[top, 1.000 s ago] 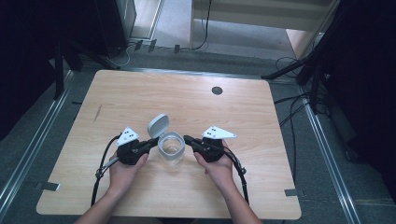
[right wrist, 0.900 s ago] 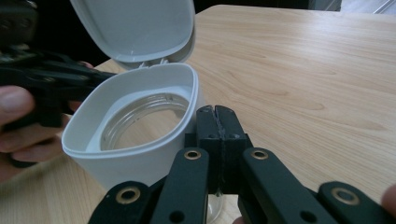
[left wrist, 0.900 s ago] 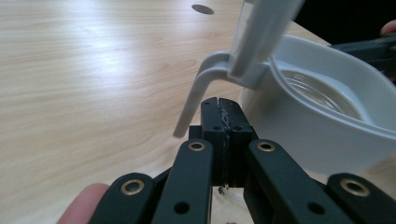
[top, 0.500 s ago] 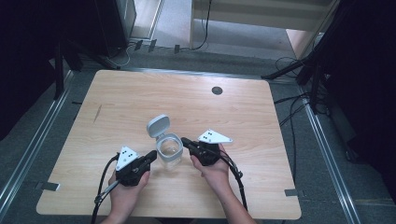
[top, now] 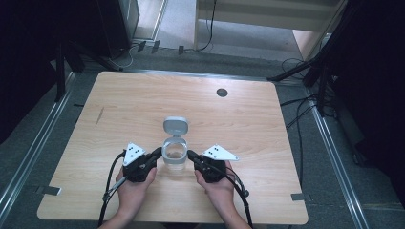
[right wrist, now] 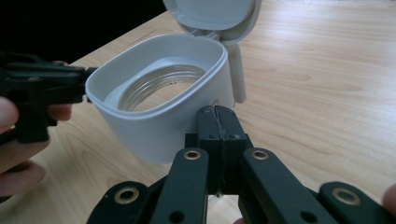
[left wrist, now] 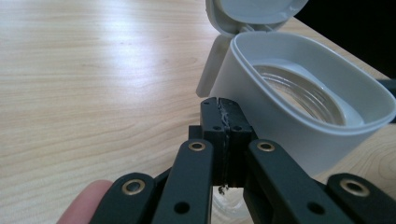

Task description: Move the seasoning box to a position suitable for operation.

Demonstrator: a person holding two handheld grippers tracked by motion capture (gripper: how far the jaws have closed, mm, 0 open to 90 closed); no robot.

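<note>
Table: light wood-grain top with rounded corners, surface clean apart from one short dark streak toward its left side. A small round dark grommet sits near the far edge, right of centre. Grey metal brackets are fixed at the near left and near right edges. Metal rails run along the floor on both sides of the table. Floor: grey, carpet-like. Black cables trail across it to the right. Dark stand legs rest beyond the far right corner. Pale furniture, possibly a cabinet, stands at the back.
</note>
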